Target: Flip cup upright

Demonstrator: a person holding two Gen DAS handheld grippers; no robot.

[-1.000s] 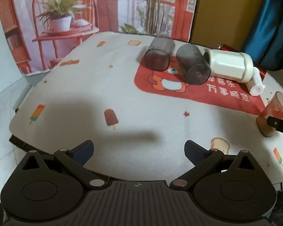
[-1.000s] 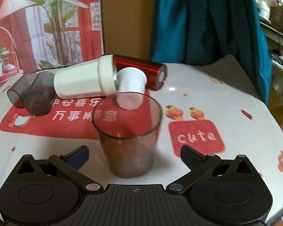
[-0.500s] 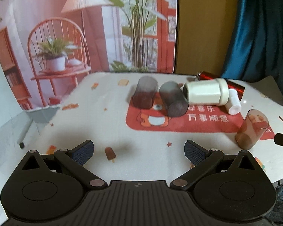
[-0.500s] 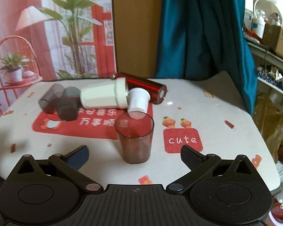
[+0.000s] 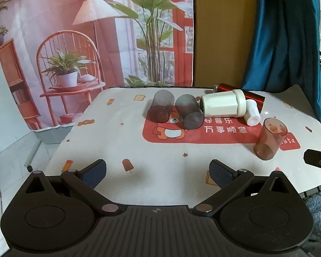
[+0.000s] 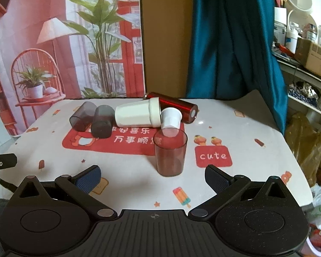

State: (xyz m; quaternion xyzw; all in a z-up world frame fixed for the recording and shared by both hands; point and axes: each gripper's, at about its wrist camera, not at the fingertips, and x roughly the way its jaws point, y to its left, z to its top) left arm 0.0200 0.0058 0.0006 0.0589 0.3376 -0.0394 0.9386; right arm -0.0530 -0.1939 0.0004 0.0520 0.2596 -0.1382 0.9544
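Brown and see-through, the cup point(image 6: 170, 153) is standing upright on the tablecloth point(image 6: 235, 128), mouth up, at the near right corner of the red mat point(image 6: 109, 143) and just left of the "cute" patch point(image 6: 213, 156). A second ago it was filling the middle of the right gripper's view, close between the fingers; now it is sitting smaller and farther off, so the right gripper point(image 6: 153, 176) is backing away with its jaws spread wide and nothing between them. The left gripper point(image 5: 158, 170) is pulling back too, also spread and empty, with the cup point(image 5: 270, 138) off at its right. That retreat suggests this flip is finished and the cup is staying put on its own. Behind it, two grey cups point(image 6: 92, 118), a white cup point(image 6: 137, 114), a small white cup point(image 6: 170, 118) and a red can point(image 6: 177, 106) are lying on their sides in a row, touching one another, probably waiting their turn.
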